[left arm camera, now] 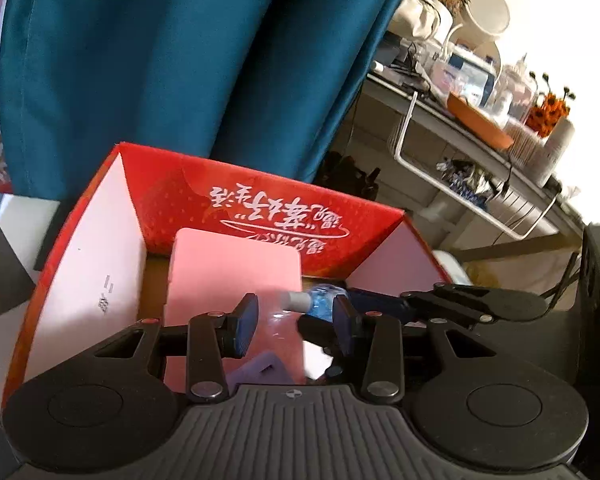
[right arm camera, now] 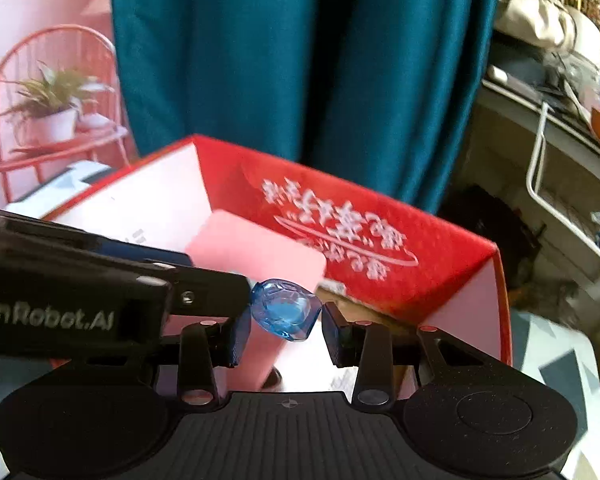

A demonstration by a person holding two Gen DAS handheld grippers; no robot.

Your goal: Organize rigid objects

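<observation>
A small clear-blue bottle (right arm camera: 285,309) with a grey cap (left arm camera: 296,301) hangs over the open red cardboard box (right arm camera: 340,216). My right gripper (right arm camera: 286,334) is shut on it, base toward the camera. In the left wrist view that gripper (left arm camera: 327,312) reaches in from the right with the bottle (left arm camera: 322,300), cap pointing left. My left gripper (left arm camera: 295,322) hovers over the box (left arm camera: 260,208) with its pads a little apart and nothing gripped between them. Its tip (right arm camera: 220,284) is just left of the bottle. A pink flat slab (left arm camera: 228,264) lies inside the box, with a purple piece (left arm camera: 260,370) near its front.
A teal curtain (left arm camera: 180,60) hangs right behind the box. To the right stands a cluttered desk (left arm camera: 480,120) with a white wire rack (left arm camera: 460,200) under it. A pink wall picture of a plant stand (right arm camera: 52,112) is at the left. The box sits on a grey-and-white patterned surface (right arm camera: 560,360).
</observation>
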